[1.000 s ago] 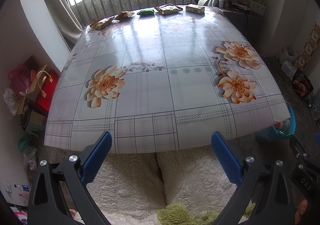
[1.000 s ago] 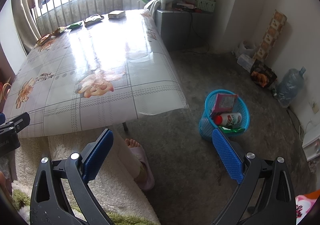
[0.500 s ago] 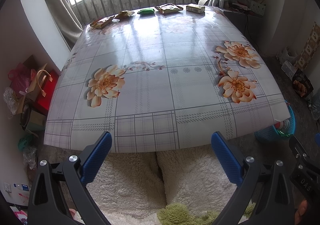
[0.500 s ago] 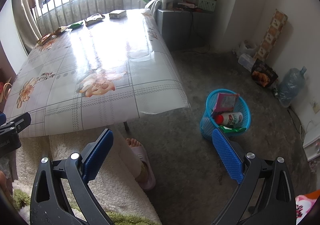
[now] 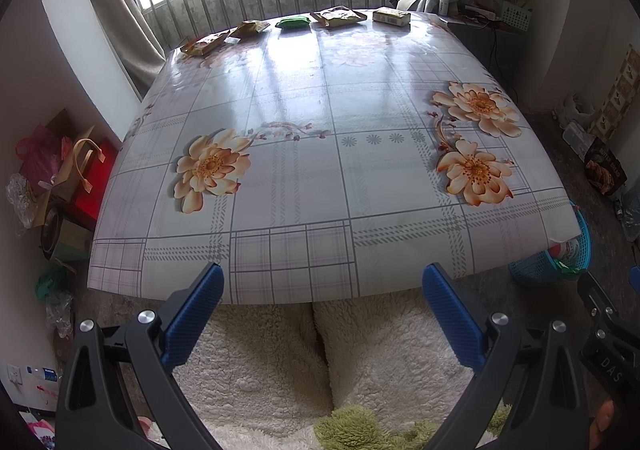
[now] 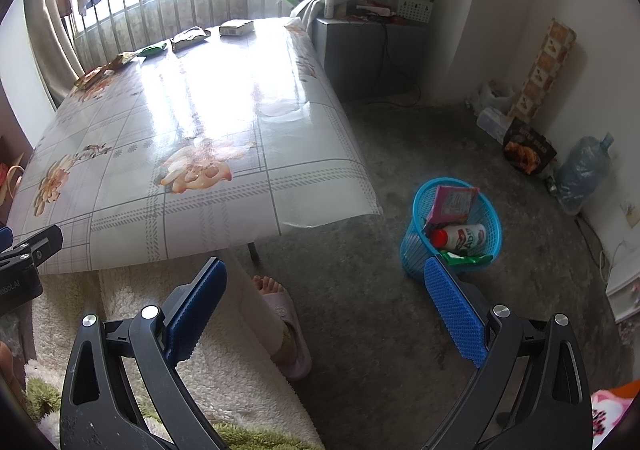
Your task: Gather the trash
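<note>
Several pieces of trash lie in a row along the table's far edge: a brown wrapper (image 5: 204, 45), a second brown wrapper (image 5: 250, 28), a green packet (image 5: 294, 22), a tan snack bag (image 5: 340, 17) and a small box (image 5: 391, 16). The box also shows in the right wrist view (image 6: 237, 27). A blue basket (image 6: 456, 228) stands on the floor right of the table, holding a pink packet (image 6: 452, 203) and a white bottle (image 6: 460, 237). My left gripper (image 5: 322, 292) is open and empty at the table's near edge. My right gripper (image 6: 322, 288) is open and empty over the floor.
The table wears a glossy flowered cloth (image 5: 320, 153). White fluffy-clad legs (image 5: 320, 362) sit under its near edge; a slippered foot (image 6: 286, 326) rests on the floor. Bags and boxes (image 5: 60, 177) crowd the left wall. A water bottle (image 6: 582, 173) and a dark bag (image 6: 528, 151) stand at the right wall.
Both views have shifted very slightly; nothing on the table or in the basket has moved and both grippers stay open.
</note>
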